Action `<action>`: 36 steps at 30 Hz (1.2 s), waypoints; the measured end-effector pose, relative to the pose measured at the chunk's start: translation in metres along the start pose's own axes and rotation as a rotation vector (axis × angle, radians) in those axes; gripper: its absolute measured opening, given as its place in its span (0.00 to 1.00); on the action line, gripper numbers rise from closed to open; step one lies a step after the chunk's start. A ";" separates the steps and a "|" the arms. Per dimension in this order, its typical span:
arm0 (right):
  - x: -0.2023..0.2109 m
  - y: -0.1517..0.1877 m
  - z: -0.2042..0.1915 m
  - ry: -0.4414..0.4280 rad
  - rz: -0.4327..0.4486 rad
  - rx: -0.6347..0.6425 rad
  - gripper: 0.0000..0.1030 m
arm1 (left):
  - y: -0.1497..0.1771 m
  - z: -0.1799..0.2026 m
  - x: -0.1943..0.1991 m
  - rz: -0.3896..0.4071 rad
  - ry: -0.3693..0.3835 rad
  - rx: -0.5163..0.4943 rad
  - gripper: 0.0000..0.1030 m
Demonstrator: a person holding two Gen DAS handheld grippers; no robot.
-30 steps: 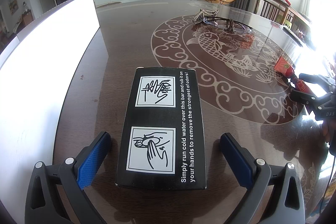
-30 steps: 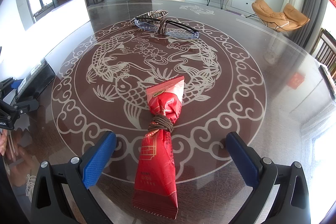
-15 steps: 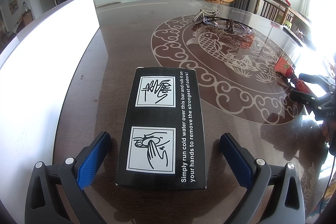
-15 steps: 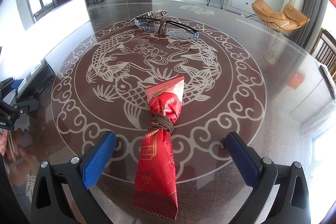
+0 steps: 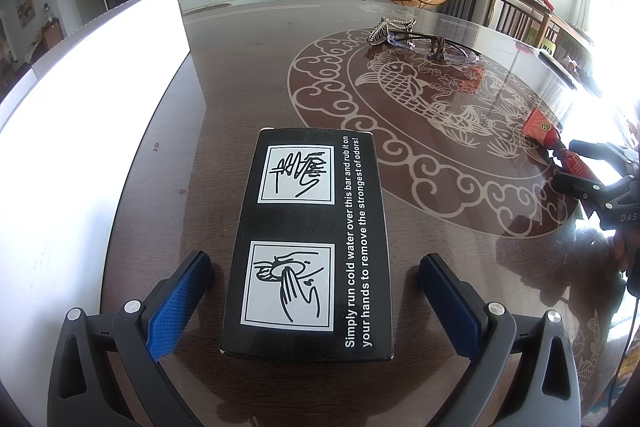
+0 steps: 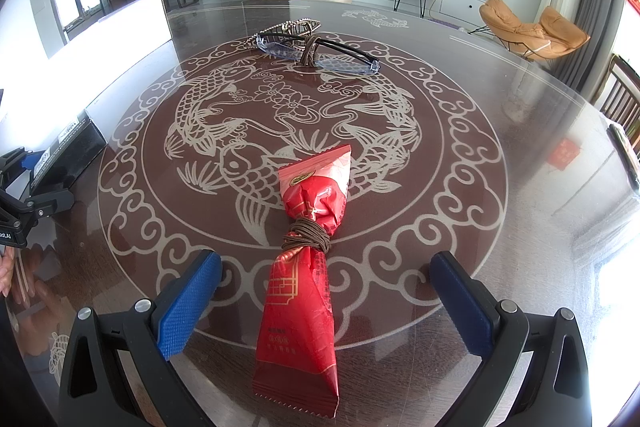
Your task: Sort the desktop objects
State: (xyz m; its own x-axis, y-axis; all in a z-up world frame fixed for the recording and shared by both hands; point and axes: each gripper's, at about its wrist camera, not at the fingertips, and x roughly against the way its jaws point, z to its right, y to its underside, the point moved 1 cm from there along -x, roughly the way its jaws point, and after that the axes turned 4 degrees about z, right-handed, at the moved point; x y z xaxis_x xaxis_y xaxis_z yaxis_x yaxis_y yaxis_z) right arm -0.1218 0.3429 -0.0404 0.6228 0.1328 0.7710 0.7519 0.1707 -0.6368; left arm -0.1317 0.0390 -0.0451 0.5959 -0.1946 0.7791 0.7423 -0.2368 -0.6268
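Glossy dark tabletop (image 6: 500, 99) with a carved fish medallion carries all items.

Nearest, left view: left tongs (image 5: 316, 291) spread wide, a black box (image 5: 312, 239) lying lengthwise between the blue pads (image 5: 176, 303), gaps on both sides, no contact. The box sits near the tabletop's left edge, beside a tall white panel (image 5: 92, 99).

Nearest, right view: right tongs (image 6: 326, 297) likewise spread wide, straddling the lower half of a red packet (image 6: 308, 291) tied at its waist with brown cord (image 6: 306, 237). Nothing gripped. The packet lies on the medallion's near rim.

Farther, toward the far side of the medallion: glasses (image 6: 320, 53) with cord wound around the middle, and a beaded band (image 6: 288, 27) just behind them.

Judgement: both grasps are pending. Close each pair squarely across the narrow width; on the packet, closing near the cord would limit crushing and slippage of the film.

View differences: only the left view shows the box's printed top; the right view shows merely its side and the left tongs at frame edge. Only the right view shows the packet's full length.
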 end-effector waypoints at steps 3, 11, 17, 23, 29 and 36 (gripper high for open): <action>0.001 0.000 0.000 0.000 0.000 0.000 1.00 | 0.000 0.000 0.000 0.000 0.000 0.000 1.00; 0.000 0.000 0.000 0.000 0.000 0.000 1.00 | 0.000 -0.001 0.001 0.000 0.000 0.000 1.00; 0.000 0.000 0.000 0.000 0.000 0.000 1.00 | 0.001 0.000 0.000 0.000 0.001 0.000 1.00; 0.000 0.000 0.000 0.000 0.000 0.000 1.00 | 0.001 -0.001 0.001 0.000 0.001 0.000 1.00; 0.000 0.000 0.000 0.000 0.000 0.000 1.00 | 0.002 -0.001 0.000 0.000 0.001 0.000 1.00; 0.001 0.000 0.000 0.000 0.000 0.000 1.00 | 0.001 -0.002 0.001 0.000 0.001 -0.001 1.00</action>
State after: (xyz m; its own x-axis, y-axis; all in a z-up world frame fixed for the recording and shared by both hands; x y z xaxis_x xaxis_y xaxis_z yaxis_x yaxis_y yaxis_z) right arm -0.1215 0.3433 -0.0399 0.6228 0.1333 0.7709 0.7517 0.1710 -0.6369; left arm -0.1305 0.0366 -0.0448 0.5956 -0.1959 0.7790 0.7419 -0.2377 -0.6270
